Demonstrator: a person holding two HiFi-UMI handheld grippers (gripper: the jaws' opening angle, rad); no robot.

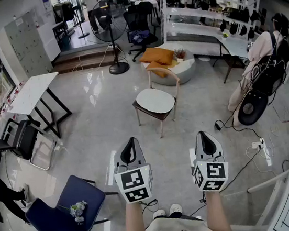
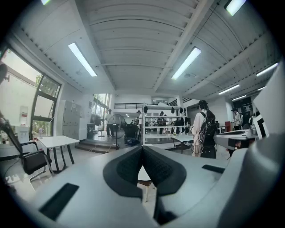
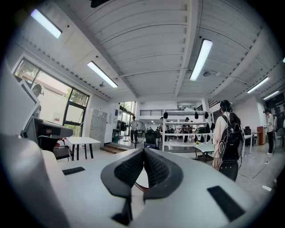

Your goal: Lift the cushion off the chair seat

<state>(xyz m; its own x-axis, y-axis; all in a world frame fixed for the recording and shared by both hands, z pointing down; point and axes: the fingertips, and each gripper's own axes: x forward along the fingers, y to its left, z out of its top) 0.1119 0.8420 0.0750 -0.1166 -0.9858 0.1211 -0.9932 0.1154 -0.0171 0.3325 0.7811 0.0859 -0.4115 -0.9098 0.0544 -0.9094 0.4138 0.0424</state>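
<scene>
A wooden chair (image 1: 161, 76) stands on the shiny floor ahead of me, with a pale oval cushion (image 1: 155, 101) lying flat on its seat. My left gripper (image 1: 131, 141) and right gripper (image 1: 203, 134) are held side by side well short of the chair, both pointing toward it. Each is shut with nothing between its jaws. In the left gripper view the left gripper (image 2: 142, 147) has its pads pressed together, and a strip of the cushion (image 2: 142, 174) shows below the tips. The right gripper (image 3: 144, 150) looks the same in its own view, jaws closed and empty.
A blue chair (image 1: 62, 215) with a small bunch of flowers stands at lower left. A black chair (image 1: 23, 139) and white table (image 1: 33, 92) lie further left. Behind the wooden chair are a round white seat with orange cushions (image 1: 159, 56) and a standing fan (image 1: 110, 29). A person with a backpack (image 1: 267, 64) and floor cables (image 1: 249, 148) are at right.
</scene>
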